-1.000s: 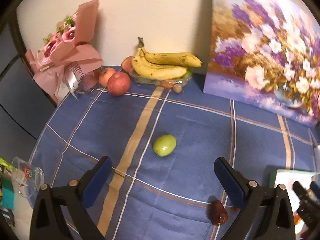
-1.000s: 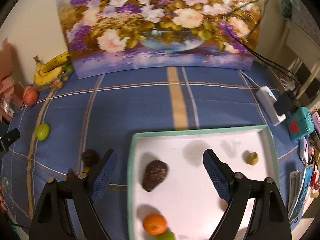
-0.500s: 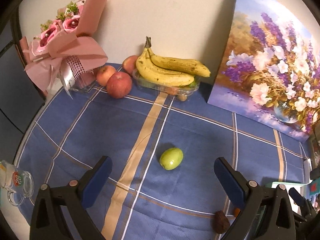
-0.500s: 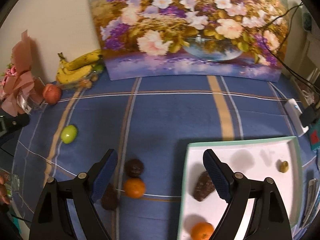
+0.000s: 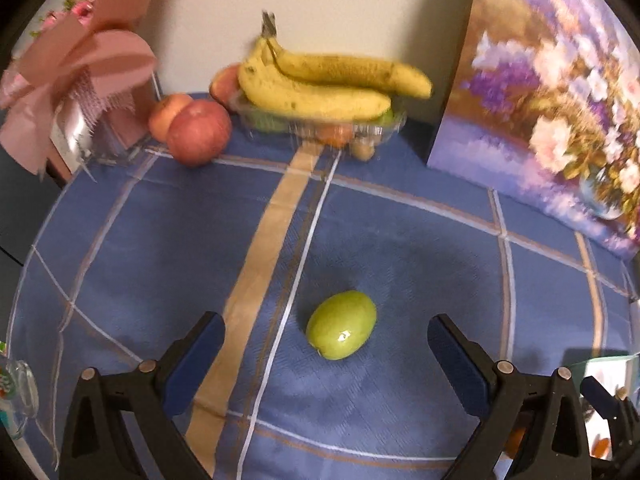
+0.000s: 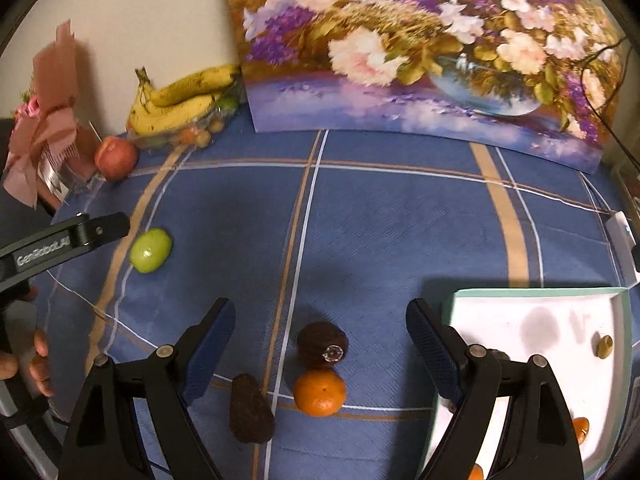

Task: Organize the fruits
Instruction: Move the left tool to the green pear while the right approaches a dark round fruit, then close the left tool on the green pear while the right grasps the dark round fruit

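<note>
A small green fruit (image 5: pixel 341 330) lies on the blue checked tablecloth, between the fingers of my open left gripper (image 5: pixel 326 342); it also shows in the right wrist view (image 6: pixel 151 249). My right gripper (image 6: pixel 320 336) is open and empty over a dark round fruit (image 6: pixel 322 345), with an orange (image 6: pixel 319 392) and a dark avocado (image 6: pixel 250 409) just in front. A white tray (image 6: pixel 536 300) with a green rim sits at the right and holds a small olive-coloured fruit (image 6: pixel 604 346) and orange pieces.
At the back stand bananas (image 5: pixel 316 84) on a clear punnet, red apples (image 5: pixel 198 132), a pink wrapped bouquet (image 5: pixel 76 80) and a flower painting (image 6: pixel 420 48). A white charger (image 6: pixel 622 232) lies at the right edge. A glass mug (image 5: pixel 14 396) sits at the left.
My left gripper has moved forward, closing in on the green fruit. My right gripper has swung left, off the tray and over the loose dark fruit and orange.
</note>
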